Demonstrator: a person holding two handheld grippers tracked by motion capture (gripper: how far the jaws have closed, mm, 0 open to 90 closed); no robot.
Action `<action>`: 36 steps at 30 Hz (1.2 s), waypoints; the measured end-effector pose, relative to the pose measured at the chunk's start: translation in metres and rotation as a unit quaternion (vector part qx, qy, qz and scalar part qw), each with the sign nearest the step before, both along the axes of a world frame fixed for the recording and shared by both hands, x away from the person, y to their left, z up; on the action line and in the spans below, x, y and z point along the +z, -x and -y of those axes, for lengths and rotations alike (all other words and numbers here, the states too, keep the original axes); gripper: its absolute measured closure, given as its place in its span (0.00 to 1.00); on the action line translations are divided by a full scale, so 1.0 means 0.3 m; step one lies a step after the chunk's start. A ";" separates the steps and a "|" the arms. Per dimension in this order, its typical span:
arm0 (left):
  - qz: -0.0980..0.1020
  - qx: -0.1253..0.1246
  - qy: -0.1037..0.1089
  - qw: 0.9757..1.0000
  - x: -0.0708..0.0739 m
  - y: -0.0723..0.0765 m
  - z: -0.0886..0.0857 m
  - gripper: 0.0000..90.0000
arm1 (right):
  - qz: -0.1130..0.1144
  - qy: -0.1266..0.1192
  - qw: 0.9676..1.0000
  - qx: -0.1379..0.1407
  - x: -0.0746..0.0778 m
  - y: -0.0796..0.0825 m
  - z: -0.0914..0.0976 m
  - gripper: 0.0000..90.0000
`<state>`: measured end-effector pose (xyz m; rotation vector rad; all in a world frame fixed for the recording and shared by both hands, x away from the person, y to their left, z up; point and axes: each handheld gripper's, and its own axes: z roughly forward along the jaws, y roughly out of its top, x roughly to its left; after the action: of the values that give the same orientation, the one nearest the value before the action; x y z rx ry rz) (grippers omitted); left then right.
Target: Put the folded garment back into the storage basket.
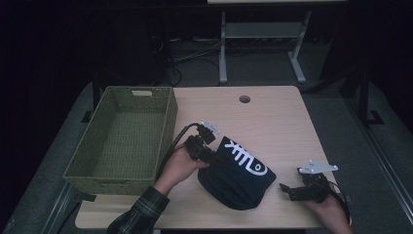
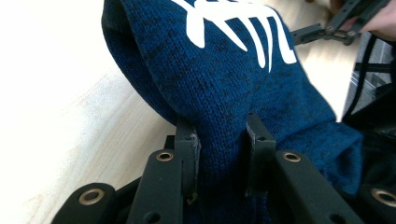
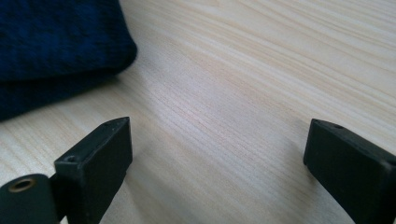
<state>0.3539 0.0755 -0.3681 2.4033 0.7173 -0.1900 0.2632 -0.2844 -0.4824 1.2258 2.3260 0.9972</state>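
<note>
A dark blue knitted garment with a white printed design lies bunched on the light wooden table, near its front. My left gripper is shut on the garment's left edge. In the left gripper view a fold of the blue knit is pinched between the two black jaws, and my left gripper holds that edge raised off the table. My right gripper rests low at the front right, just right of the garment. Its jaws stand wide open over bare wood, my right gripper holding nothing, with the garment beyond.
A green woven basket, empty inside, stands on the table's left side, close to my left hand. A round cable hole sits near the table's far edge. A desk frame and cables stand on the floor behind.
</note>
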 end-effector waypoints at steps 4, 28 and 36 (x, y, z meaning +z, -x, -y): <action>0.000 -0.002 0.000 1.000 0.043 0.000 -0.003 0.81 | 0.000 0.000 1.000 0.000 0.000 0.000 0.000 0.08; 0.032 0.007 0.004 0.999 0.270 0.005 -0.115 0.81 | 0.000 0.000 1.000 -0.001 0.001 0.001 0.000 0.08; 0.040 0.028 0.012 0.999 0.326 0.006 -0.205 0.81 | 0.000 -0.001 1.000 -0.001 0.001 0.001 0.000 0.08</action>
<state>0.3522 0.1369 -0.2704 2.3508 0.7399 -0.0784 0.2630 -0.2843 -0.4822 1.2284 2.3252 0.9979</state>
